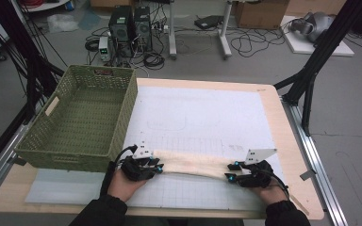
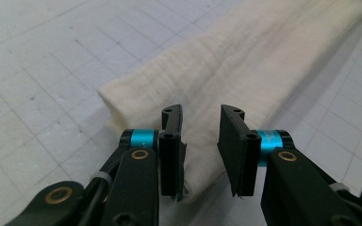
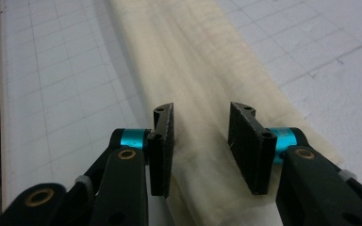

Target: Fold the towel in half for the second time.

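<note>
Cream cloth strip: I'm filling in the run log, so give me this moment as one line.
cloth: cream cloth strip folded long on grid mat | left tool: open over its end | right tool: open over other end | basket: empty

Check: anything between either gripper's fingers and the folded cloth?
Nothing visible. The left gripper has its fingers open over one end of the cloth, with only fabric in the gap. The right gripper is the same at the other end. The basket sits apart, at the table's left.
</note>
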`<state>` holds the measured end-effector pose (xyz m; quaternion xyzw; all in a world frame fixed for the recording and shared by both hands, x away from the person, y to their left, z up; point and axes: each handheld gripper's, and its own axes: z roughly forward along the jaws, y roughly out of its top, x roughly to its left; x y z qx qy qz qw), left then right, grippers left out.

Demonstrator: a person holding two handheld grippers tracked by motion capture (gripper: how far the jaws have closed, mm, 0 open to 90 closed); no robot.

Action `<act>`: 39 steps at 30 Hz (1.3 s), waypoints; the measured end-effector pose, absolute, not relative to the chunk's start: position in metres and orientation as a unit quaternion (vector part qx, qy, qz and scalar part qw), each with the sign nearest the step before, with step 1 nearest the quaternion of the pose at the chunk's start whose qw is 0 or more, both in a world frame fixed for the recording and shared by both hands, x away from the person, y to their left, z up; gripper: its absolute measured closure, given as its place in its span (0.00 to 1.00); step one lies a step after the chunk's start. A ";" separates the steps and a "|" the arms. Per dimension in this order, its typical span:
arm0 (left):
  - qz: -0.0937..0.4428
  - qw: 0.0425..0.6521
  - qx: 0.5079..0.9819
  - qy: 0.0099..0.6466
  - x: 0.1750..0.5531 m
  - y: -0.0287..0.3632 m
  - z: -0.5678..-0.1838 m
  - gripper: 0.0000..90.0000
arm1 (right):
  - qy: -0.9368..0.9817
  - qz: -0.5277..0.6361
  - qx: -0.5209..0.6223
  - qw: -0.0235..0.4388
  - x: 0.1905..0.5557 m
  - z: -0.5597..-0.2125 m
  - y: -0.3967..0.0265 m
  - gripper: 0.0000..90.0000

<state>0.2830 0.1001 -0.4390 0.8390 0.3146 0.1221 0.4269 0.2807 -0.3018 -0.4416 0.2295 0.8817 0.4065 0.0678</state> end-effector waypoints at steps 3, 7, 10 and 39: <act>0.141 0.443 0.828 0.314 0.283 0.103 -0.435 0.75 | 0.873 0.427 0.225 0.076 0.281 -0.437 -0.299 0.64; 0.143 0.429 0.836 0.312 0.285 0.102 -0.440 0.71 | 0.871 0.429 0.226 0.084 0.284 -0.433 -0.295 0.60; 0.136 0.425 0.838 0.314 0.286 0.103 -0.442 0.69 | 0.876 0.420 0.223 0.085 0.284 -0.435 -0.294 0.60; 0.147 0.429 0.831 0.321 0.284 0.107 -0.438 0.69 | 0.873 0.421 0.232 0.089 0.282 -0.436 -0.316 0.56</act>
